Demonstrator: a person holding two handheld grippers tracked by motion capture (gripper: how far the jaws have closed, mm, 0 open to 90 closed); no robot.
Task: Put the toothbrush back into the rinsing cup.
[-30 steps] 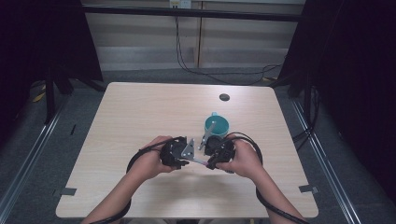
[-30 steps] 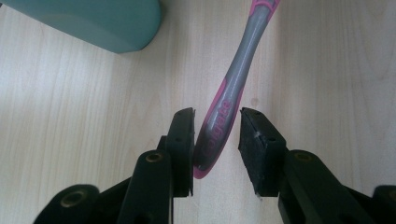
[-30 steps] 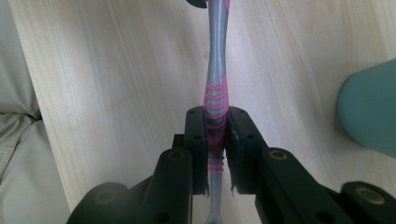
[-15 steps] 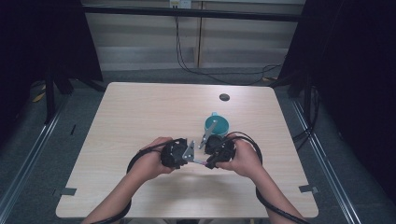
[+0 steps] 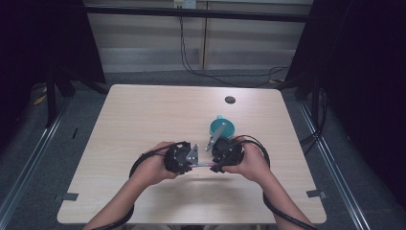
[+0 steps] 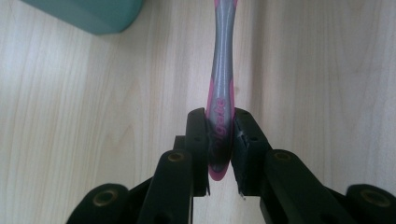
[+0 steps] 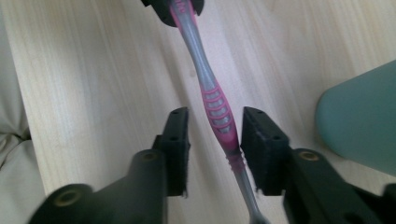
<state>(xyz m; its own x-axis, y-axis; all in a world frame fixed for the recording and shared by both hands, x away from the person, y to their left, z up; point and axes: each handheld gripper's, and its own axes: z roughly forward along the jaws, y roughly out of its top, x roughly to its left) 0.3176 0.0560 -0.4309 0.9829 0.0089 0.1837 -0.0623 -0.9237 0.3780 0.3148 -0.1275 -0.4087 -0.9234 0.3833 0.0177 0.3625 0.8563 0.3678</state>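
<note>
- While we hold the toothbrush (image 6: pixel 220 100) off the table (image 5: pixel 143 120) between our two hands, its handle end sits pinched in the left gripper (image 6: pixel 219 140), both pads pressed onto the pink butt, so we judge that this hand alone carries it.
- Our right gripper (image 7: pixel 212 133) stands spread around the ribbed pink grip further along; in the right gripper view a clear gap shows at one pad, and at the other pad we cannot tell whether it touches. We read this as the receiving hand of a hand-over, lined up but not yet closed.
- From above, the toothbrush (image 5: pixel 201 165) spans the short gap between the two grippers near our edge of the table, its long axis running side to side, roughly level with the tabletop.
- Its butt points to our left and the head end to our right, passing on beyond the right gripper's pads; the bristles we cannot make out.
- Just beyond the right gripper stands a teal cup (image 5: pixel 221 128), open side up, a likely place to drop the brush.
- Further back on the table lies a small dark round disc (image 5: pixel 230 99), well apart.
</note>
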